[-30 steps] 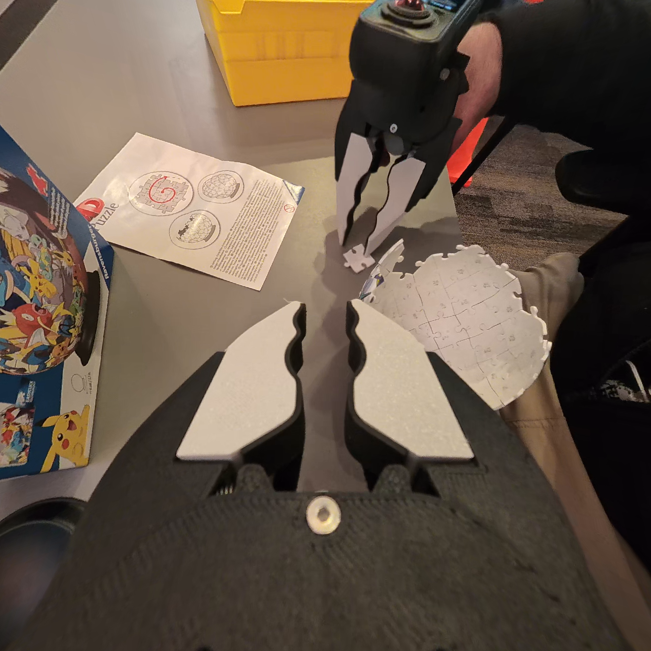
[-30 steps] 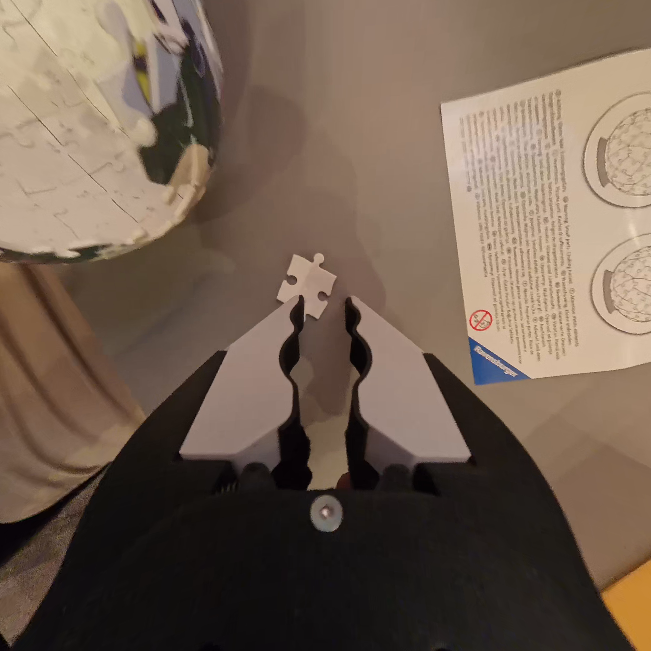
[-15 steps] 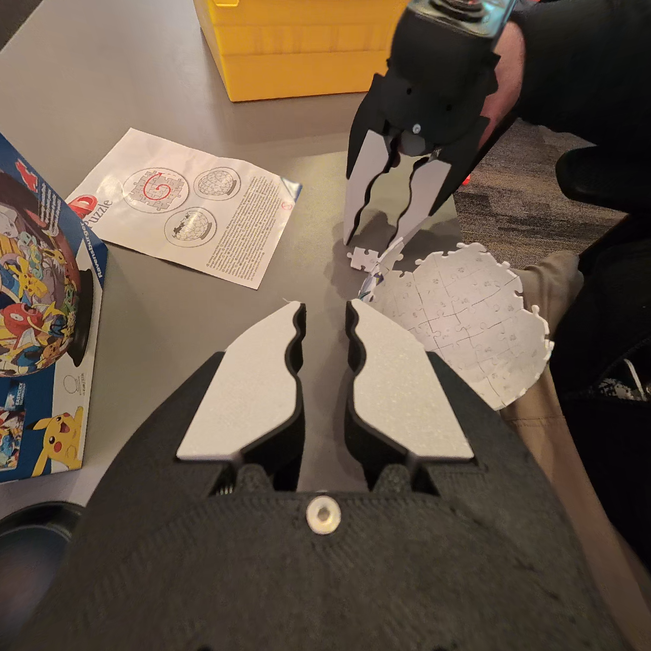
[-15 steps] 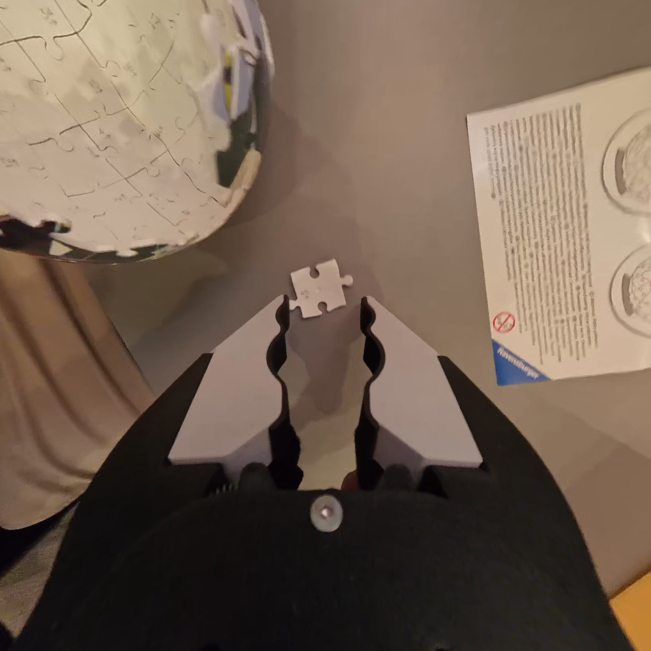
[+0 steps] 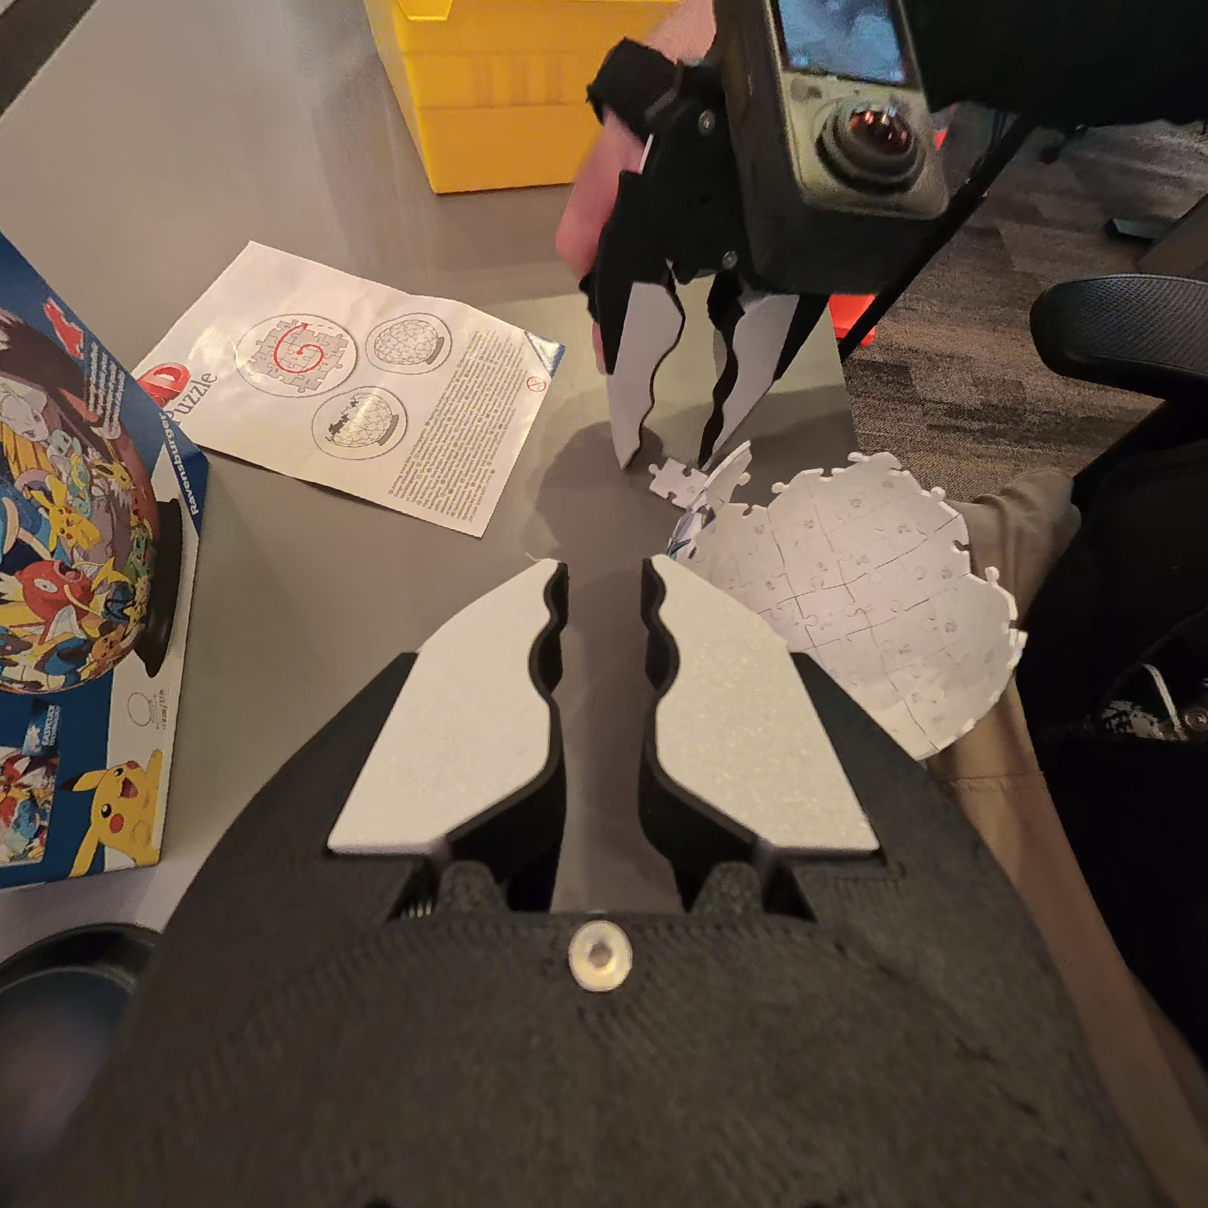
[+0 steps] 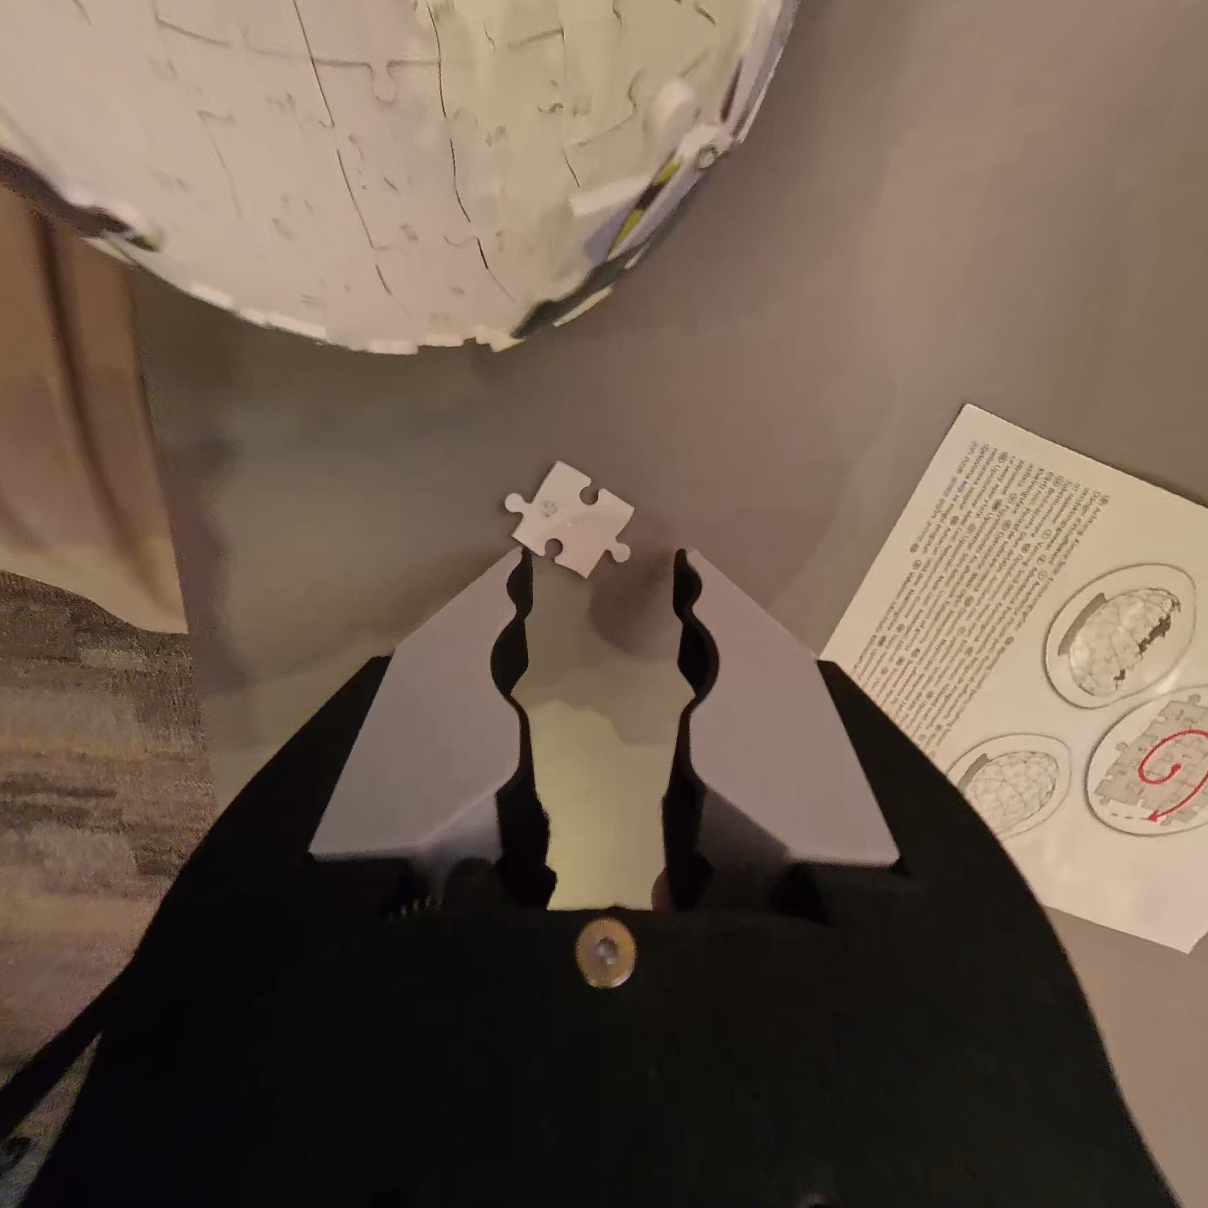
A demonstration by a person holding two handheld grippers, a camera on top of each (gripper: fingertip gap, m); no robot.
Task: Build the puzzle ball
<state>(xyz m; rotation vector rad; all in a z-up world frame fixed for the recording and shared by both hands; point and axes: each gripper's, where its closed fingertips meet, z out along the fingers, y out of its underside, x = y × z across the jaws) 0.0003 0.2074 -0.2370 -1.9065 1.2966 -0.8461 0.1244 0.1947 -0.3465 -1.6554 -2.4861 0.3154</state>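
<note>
A single white puzzle piece (image 6: 572,516) lies flat on the grey table, blank side up. My right gripper (image 6: 598,554) is open and empty, its tips low over the table just short of the piece. In the left wrist view the right gripper (image 5: 665,459) points down at the piece (image 5: 676,477). The half-built puzzle ball (image 5: 850,588), a white shell with its hollow side showing, rests at the table's right edge; it is blurred in the right wrist view (image 6: 392,163). My left gripper (image 5: 603,565) is slightly open and empty, left of the ball.
An instruction sheet (image 5: 353,385) lies left of the piece; it also shows in the right wrist view (image 6: 1046,654). The colourful puzzle box (image 5: 78,555) is at the far left, a yellow bin (image 5: 523,98) at the back. A person's tan trouser leg (image 5: 1020,523) is beside the ball. Tip to tip, the grippers are about 15 cm apart.
My right gripper has opened wider and turned, with the piece still on the table ahead of its tips. The piece has turned on the table. My left gripper has held still.
</note>
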